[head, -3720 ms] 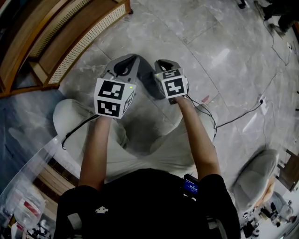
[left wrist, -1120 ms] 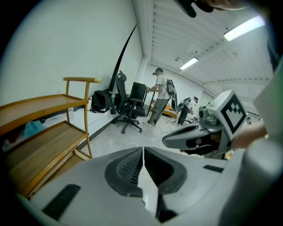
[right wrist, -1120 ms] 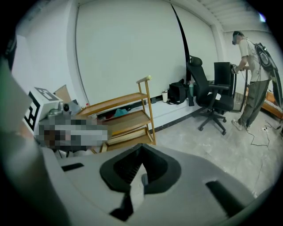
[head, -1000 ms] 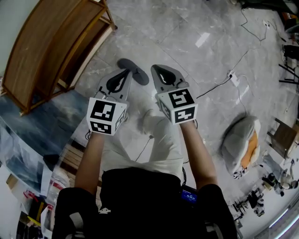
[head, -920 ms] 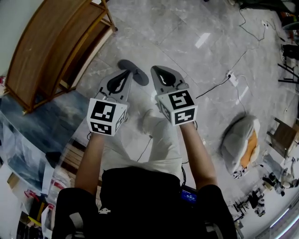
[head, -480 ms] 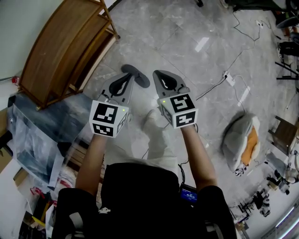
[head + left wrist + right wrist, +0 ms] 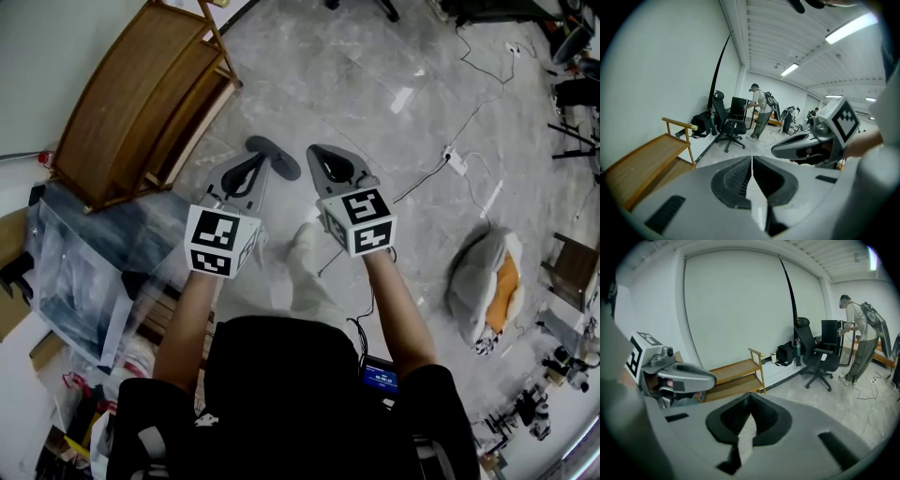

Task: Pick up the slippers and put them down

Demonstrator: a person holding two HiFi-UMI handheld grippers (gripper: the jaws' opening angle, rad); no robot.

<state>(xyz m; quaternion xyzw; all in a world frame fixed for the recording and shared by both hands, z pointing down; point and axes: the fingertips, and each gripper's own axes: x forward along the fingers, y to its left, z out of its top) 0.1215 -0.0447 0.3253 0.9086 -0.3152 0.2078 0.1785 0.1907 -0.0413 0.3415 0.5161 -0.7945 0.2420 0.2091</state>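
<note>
In the head view one dark grey oval slipper (image 7: 274,157) lies on the marble floor just beyond the left gripper's tip, its near end hidden by that gripper. I see no second slipper. My left gripper (image 7: 251,153) is held up in the air, and its jaws (image 7: 752,157) are shut with only a hairline slit and nothing between them. Beside it my right gripper (image 7: 325,152) is at the same height, and its tips (image 7: 750,395) meet on nothing. Neither gripper view shows a slipper.
A low wooden shelf rack (image 7: 141,94) stands at the upper left, with clear plastic bags (image 7: 84,272) below it. A cable and power strip (image 7: 457,161) cross the floor at right, near a grey-and-orange cushion (image 7: 487,281). An office chair (image 7: 731,126) and a standing person (image 7: 761,110) are farther off.
Both grippers have come up together as the person stood up. The floor, the slipper and the rack look smaller and farther away. The jaws stayed shut.
</note>
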